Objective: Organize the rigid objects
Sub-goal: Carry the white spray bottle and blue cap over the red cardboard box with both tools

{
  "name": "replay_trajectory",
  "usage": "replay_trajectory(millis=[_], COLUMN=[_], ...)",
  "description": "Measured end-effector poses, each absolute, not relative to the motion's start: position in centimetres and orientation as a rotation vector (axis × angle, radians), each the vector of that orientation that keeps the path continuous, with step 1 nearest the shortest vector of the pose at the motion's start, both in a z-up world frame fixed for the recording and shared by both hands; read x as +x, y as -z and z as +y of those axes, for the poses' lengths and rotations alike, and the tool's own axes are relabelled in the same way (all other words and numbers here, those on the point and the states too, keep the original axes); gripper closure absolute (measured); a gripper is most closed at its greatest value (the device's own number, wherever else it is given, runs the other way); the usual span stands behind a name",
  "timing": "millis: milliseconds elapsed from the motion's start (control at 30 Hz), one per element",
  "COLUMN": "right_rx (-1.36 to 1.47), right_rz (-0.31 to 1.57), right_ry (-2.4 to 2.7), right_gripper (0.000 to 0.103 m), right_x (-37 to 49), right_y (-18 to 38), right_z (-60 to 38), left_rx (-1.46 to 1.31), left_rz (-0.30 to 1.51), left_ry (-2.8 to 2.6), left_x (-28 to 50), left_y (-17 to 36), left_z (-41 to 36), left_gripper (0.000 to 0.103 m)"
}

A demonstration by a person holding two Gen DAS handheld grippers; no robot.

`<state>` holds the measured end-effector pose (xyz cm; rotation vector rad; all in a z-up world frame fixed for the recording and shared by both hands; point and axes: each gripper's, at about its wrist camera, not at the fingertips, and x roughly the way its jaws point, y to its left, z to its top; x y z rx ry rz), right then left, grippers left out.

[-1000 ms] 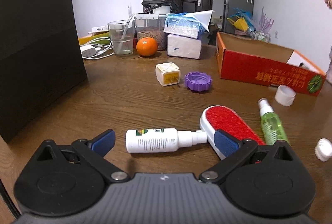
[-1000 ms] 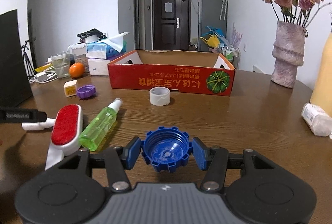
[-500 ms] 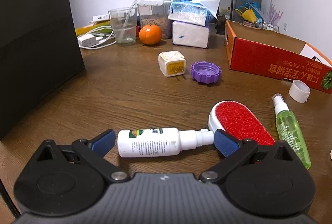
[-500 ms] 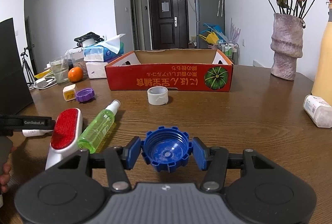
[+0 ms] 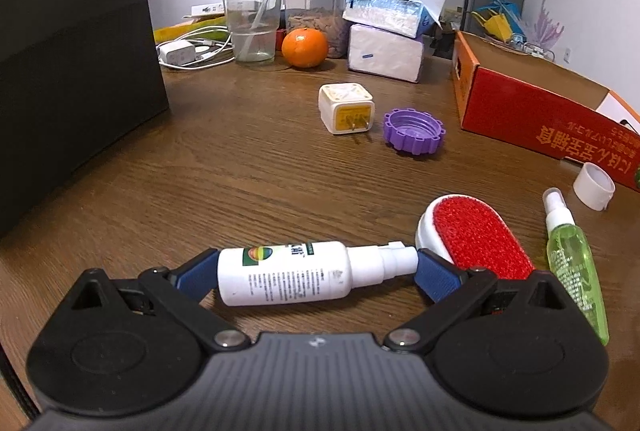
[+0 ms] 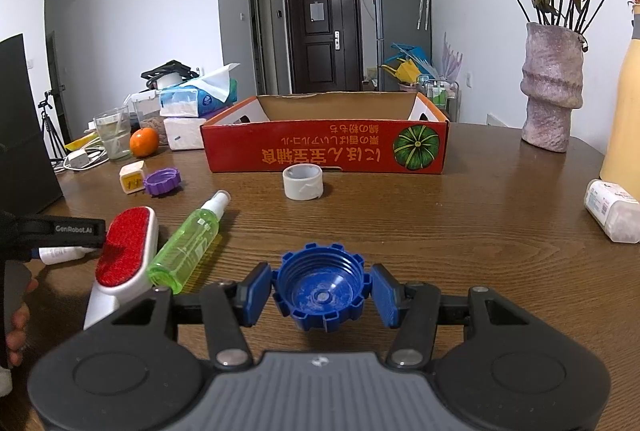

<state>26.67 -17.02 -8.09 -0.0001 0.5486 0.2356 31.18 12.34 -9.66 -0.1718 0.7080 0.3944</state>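
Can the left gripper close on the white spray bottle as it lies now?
Probably yes. The white spray bottle lies lengthwise between the left gripper's open jaws, nothing between them; the lint brush sits just beyond the nozzle.

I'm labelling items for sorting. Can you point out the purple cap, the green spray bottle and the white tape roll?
purple cap (image 5: 414, 130): left wrist view, on its open inner hollow.
green spray bottle (image 6: 188, 245): right wrist view, on the middle of its green body.
white tape roll (image 6: 302, 183): right wrist view, on its outer wall.

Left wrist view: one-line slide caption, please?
Left gripper brackets a white spray bottle lying on the wooden table, beside a red lint brush.
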Motion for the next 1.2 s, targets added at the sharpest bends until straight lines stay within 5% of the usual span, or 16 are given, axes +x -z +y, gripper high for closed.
replay_trajectory(millis=[1200], right_rx=[0.032], right_rz=[0.483], right_ry=[-0.228], right_gripper=[0.05], right_x=[26.6], right_y=[6.9], right_z=[-17.8], left_rx=[-0.188], left_rz=[0.535], left_ry=[-0.329], left_x=[27.7], left_y=[6.2], left_z=[10.4], left_gripper=[0.004])
